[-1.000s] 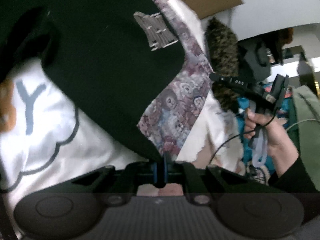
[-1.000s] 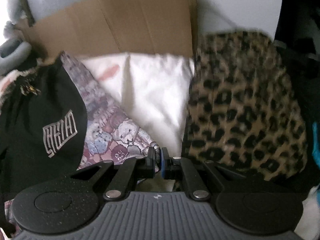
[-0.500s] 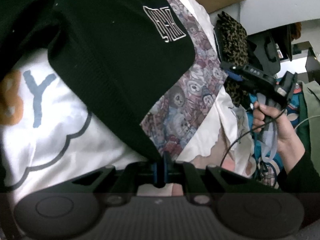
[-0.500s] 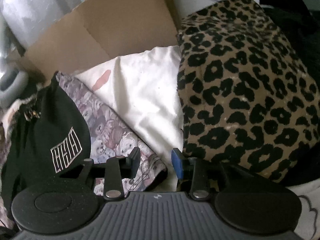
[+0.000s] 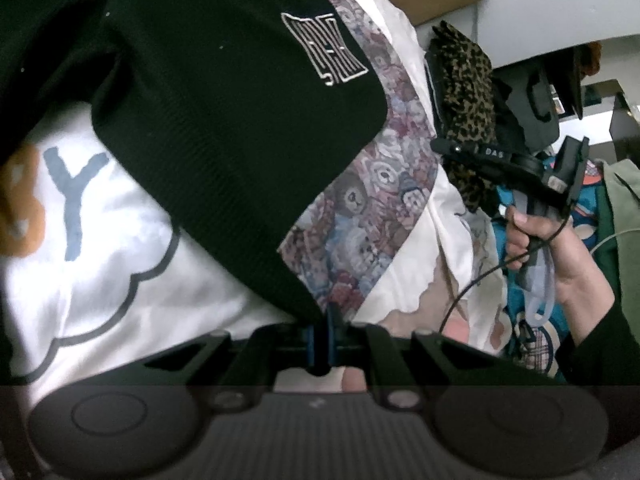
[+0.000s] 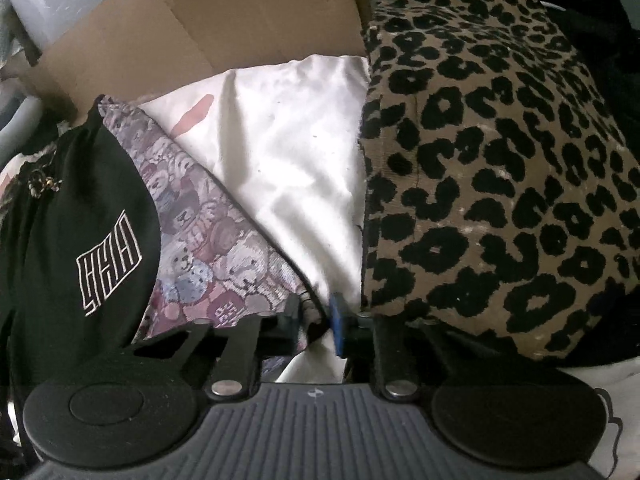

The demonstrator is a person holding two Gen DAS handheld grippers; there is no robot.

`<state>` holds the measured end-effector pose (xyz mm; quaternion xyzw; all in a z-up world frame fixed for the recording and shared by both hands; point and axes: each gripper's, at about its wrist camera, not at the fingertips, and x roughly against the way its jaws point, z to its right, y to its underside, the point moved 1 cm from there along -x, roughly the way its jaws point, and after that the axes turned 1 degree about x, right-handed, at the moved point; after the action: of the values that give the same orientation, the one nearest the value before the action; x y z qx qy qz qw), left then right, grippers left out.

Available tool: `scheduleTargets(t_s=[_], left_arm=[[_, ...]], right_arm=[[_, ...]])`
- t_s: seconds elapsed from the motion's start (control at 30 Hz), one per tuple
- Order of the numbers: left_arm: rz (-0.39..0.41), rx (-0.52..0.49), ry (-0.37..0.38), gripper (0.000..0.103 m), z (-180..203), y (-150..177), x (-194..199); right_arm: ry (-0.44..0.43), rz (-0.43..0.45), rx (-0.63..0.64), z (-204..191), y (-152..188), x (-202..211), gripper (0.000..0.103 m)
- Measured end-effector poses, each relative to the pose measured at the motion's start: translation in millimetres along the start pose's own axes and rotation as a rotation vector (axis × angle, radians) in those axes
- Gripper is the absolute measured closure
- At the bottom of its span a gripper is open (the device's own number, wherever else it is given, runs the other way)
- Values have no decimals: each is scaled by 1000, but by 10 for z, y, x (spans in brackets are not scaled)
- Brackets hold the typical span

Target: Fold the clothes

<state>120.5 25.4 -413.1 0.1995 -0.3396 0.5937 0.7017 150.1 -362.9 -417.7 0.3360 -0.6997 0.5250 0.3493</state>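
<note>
A black garment [image 5: 224, 120] with a white line logo lies over a bear-print cloth [image 5: 372, 208] and a white sheet [image 5: 120, 280] printed with a cloud outline. My left gripper [image 5: 322, 334] is shut on the black garment's lower edge, right beside the bear-print cloth's corner. In the right wrist view the black garment [image 6: 72, 248] is at left and the bear-print cloth [image 6: 208, 248] runs down to my right gripper [image 6: 314, 320]. Its jaws are closing, and the cloth's corner sits pinched between them. A hand [image 5: 556, 252] holds that right gripper [image 5: 440, 146] at the right.
A leopard-print garment [image 6: 492, 200] is piled close on the right, touching the right finger. White cloth [image 6: 288, 160] lies between it and the bear print. A cardboard box flap [image 6: 224, 28] stands behind. Teal patterned fabric [image 5: 516, 320] and green cloth [image 5: 624, 216] lie at far right.
My right gripper opened wide, edged forward toward the bear-print cloth's corner, then closed on it. The left gripper stayed shut and still while the black garment shifted slightly.
</note>
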Motion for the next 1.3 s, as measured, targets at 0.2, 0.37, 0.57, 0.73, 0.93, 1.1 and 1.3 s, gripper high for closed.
scheduleTargets(t_s=[0.2, 0.37, 0.57, 0.73, 0.93, 1.1, 1.3], left_arm=[[18, 6, 30, 97, 20, -19, 57], [7, 43, 21, 97, -70, 15, -18], [-20, 49, 18, 92, -98, 0, -21], [-2, 16, 21, 82, -64, -3, 181], [75, 34, -20, 79, -114, -42, 531], [147, 52, -93, 72, -221, -98, 842], [200, 59, -185, 68, -415, -183, 1167]], right_arm=[[52, 65, 35, -148, -57, 240, 99], [75, 59, 54, -130, -42, 192, 99], [65, 45, -31, 3, 64, -52, 96], [87, 45, -35, -36, 50, 67, 88], [48, 82, -92, -105, 96, 351, 87], [-5, 112, -36, -341, 141, 515, 86], [-91, 103, -9, -610, 158, 564, 86]])
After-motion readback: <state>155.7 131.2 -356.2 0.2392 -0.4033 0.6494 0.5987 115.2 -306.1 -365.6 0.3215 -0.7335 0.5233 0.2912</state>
